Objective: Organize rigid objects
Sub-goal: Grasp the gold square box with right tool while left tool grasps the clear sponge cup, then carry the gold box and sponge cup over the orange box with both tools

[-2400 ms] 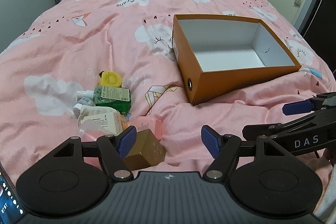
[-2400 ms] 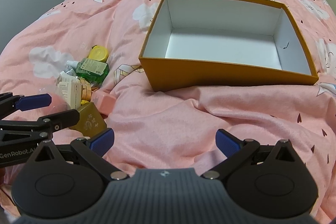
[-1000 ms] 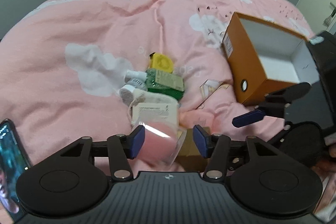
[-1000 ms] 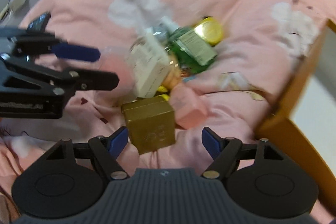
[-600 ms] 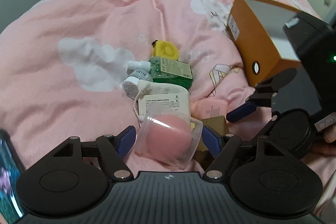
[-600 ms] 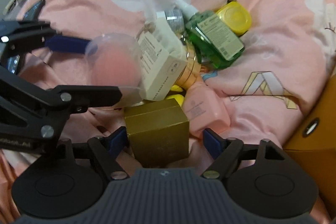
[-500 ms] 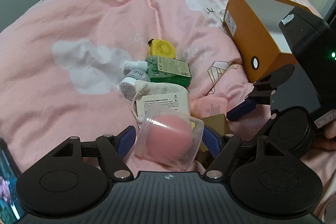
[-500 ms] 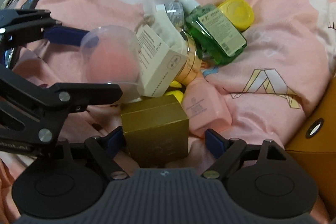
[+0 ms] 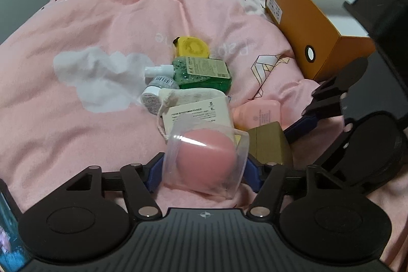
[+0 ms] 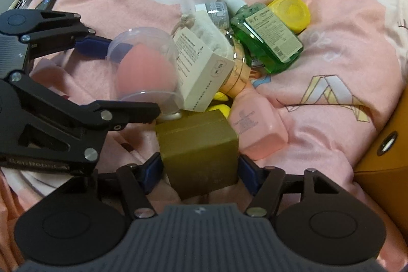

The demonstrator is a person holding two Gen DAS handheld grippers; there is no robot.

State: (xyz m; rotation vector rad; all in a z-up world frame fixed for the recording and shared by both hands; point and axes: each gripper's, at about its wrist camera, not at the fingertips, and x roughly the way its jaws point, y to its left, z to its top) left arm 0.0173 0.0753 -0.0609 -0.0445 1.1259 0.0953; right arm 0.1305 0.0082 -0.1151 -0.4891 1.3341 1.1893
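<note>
Closing jaws are seen: left gripper (image 9: 202, 173) around the clear sponge case (image 9: 206, 159), right gripper (image 10: 200, 171) around the gold box (image 10: 201, 152) ("PaperCrane" is printed on the pink blanket (image 9: 76, 103)).

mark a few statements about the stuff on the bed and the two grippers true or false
1. The clear case with the pink sponge sits between the fingers of the left gripper. True; its jaws are closing.
2. The right gripper has a green bottle between its fingers. False: the gold box is there, jaws closing.
3. The green bottle lies on its side beside the yellow round case. True.
4. The orange box has its lid on. False: it is open on top.
5. The pink bottle stands upright. False: it lies on the pink bedding.
</note>
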